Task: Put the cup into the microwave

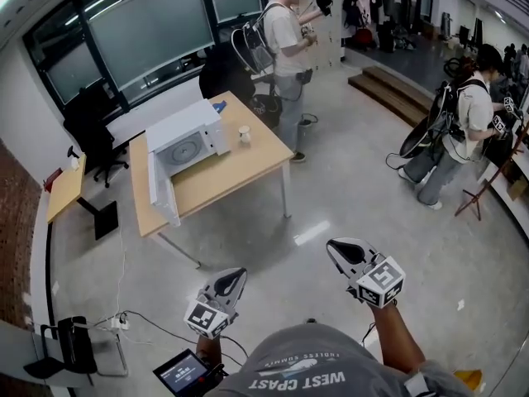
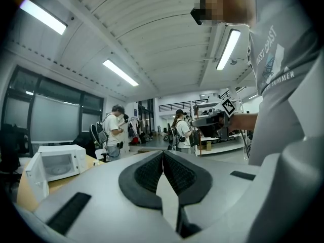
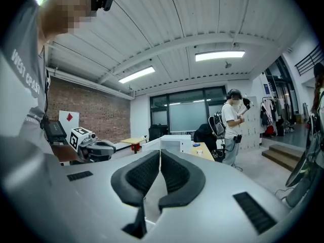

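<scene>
Approach step: left gripper (image 1: 232, 278) and right gripper (image 1: 337, 247), both closed and empty, are well short of the far table (image 1: 248, 172); next, reach the cup (image 1: 244, 134) right of the open microwave (image 1: 186, 143)

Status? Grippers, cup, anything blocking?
Left gripper and right gripper shut, empty, well short of table. Cup on table beside microwave; door open. Only floor between; person beyond far corner.

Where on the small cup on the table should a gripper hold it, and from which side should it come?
Probably its side wall, mid-height: the cup stands upright and apart from the microwave. Come level from the near edge of the table, where nothing blocks it.
</scene>
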